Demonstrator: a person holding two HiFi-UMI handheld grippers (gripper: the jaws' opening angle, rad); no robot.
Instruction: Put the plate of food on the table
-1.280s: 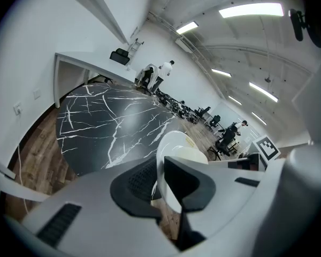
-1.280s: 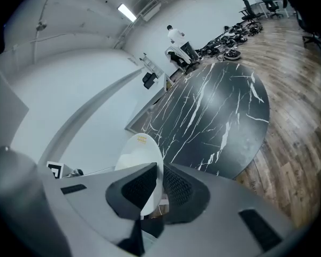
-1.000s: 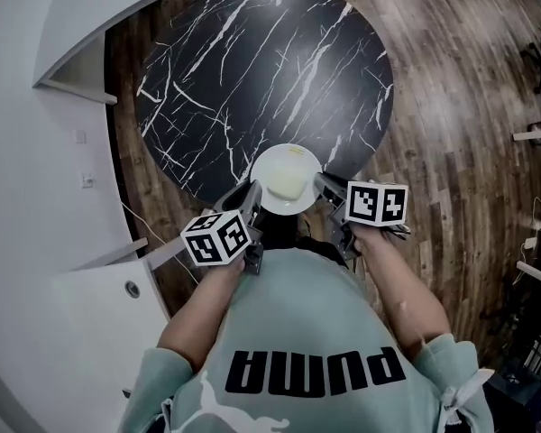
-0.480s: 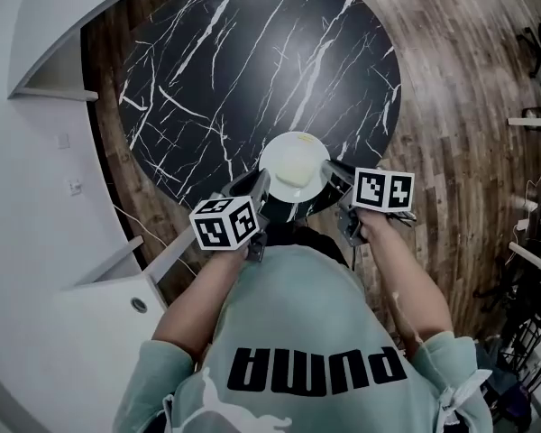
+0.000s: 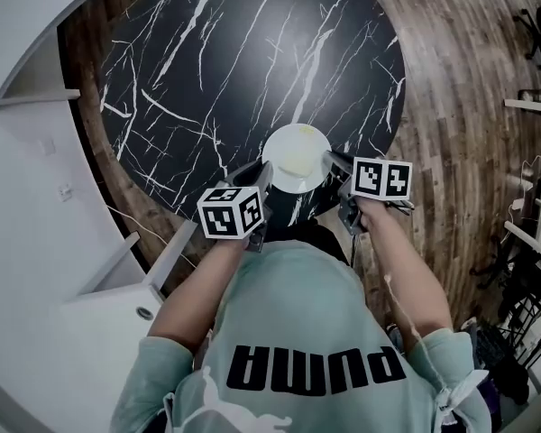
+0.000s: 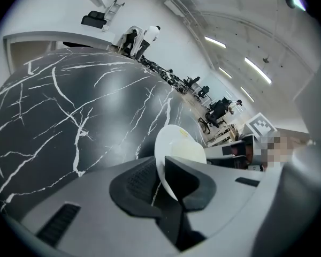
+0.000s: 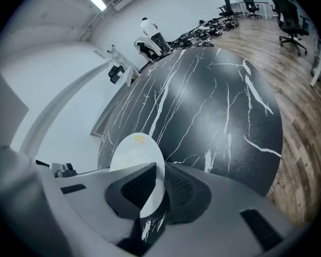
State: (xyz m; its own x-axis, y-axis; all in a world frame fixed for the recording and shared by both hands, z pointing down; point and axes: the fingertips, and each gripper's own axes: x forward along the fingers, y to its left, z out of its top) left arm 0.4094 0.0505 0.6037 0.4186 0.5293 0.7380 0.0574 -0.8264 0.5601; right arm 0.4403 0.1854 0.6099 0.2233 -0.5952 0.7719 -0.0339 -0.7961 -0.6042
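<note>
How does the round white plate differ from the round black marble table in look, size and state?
The round white plate is plain; the round black marble table has white veins. The plate is much smaller than the table. The left gripper and right gripper clamp the plate; nothing holds the table. Both are round.

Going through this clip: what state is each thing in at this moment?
plate of food: held at opposite rims, above the table's near edge; contact with it cannot be told.
left gripper: jaws on the plate's rim, just opened slightly.
right gripper: jaws shut on the plate's rim.
</note>
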